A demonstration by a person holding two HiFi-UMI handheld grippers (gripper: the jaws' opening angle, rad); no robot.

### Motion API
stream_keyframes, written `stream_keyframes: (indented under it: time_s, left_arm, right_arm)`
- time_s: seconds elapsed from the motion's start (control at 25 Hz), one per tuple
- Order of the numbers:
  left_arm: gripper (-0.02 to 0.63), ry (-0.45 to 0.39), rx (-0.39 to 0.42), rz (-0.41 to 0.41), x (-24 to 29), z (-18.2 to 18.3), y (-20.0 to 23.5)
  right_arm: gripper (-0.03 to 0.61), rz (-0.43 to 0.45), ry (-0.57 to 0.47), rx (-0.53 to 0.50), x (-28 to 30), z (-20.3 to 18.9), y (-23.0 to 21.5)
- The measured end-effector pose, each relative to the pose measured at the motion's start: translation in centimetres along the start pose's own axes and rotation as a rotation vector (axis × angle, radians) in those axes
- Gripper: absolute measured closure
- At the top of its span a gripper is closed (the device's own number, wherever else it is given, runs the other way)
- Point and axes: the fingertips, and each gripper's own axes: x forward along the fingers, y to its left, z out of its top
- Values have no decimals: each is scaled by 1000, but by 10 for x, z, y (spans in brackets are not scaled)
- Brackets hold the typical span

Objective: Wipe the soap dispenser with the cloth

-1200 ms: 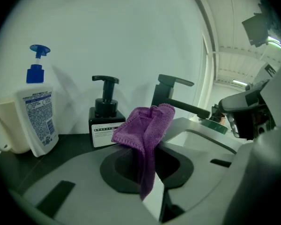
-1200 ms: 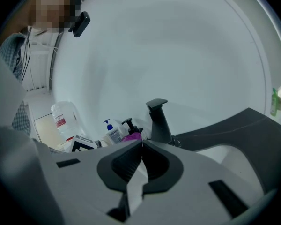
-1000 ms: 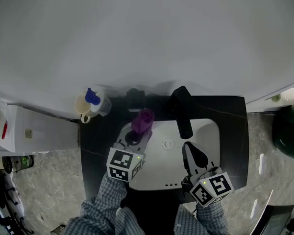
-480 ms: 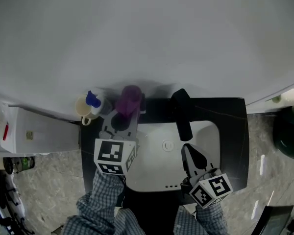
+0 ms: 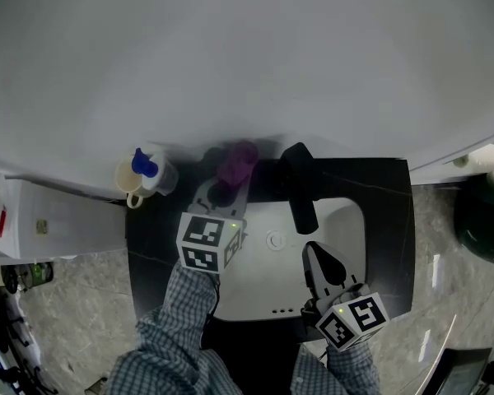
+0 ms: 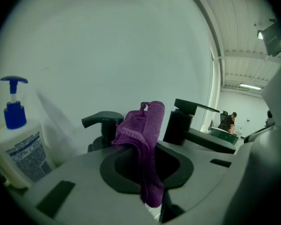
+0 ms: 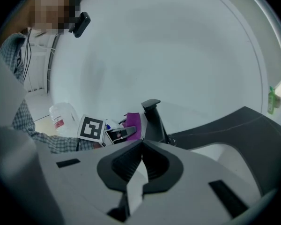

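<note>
A purple cloth [image 5: 237, 161] is pinched in my left gripper [image 5: 223, 189], which is shut on it at the back of the black counter. In the left gripper view the cloth [image 6: 143, 139] hangs between the jaws, right in front of a black pump soap dispenser [image 6: 102, 125]; whether they touch I cannot tell. From the head view the dispenser [image 5: 214, 156] is mostly hidden under the cloth. My right gripper [image 5: 317, 252] hovers over the white basin [image 5: 350, 220], shut and holding nothing, its tips [image 7: 141, 146] pointing toward the black faucet [image 7: 152, 118].
A white bottle with a blue pump [image 5: 148, 169] stands beside a cream cup [image 5: 128, 181] left of the dispenser. The black faucet [image 5: 300, 189] reaches over the basin. A white container [image 5: 58, 216] sits at the left, a dark bin [image 5: 482, 220] at the right.
My left gripper carried the cloth from the basin's left rim to the back of the counter, then shifted slightly right onto the dispenser's place. The right gripper stayed still.
</note>
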Motion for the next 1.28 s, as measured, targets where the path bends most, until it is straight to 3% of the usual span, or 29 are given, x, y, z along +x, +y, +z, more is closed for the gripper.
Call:
stream_keyframes:
  time_s: [0.28, 0.56, 0.84, 1.28]
  left_arm:
    - [557, -20, 16, -79, 12, -9, -11]
    - [557, 11, 13, -102, -6, -30, -15]
    - [557, -9, 32, -97, -49, -32, -10]
    - [557, -35, -18, -77, -131, -25, 5]
  right_arm:
    - [560, -15, 5, 12, -2, -6, -4]
    - [560, -8, 8, 9, -1, -9, 1]
    - [560, 4, 4, -21, 1, -6, 15]
    - [560, 28, -33, -66, -2, 2, 58]
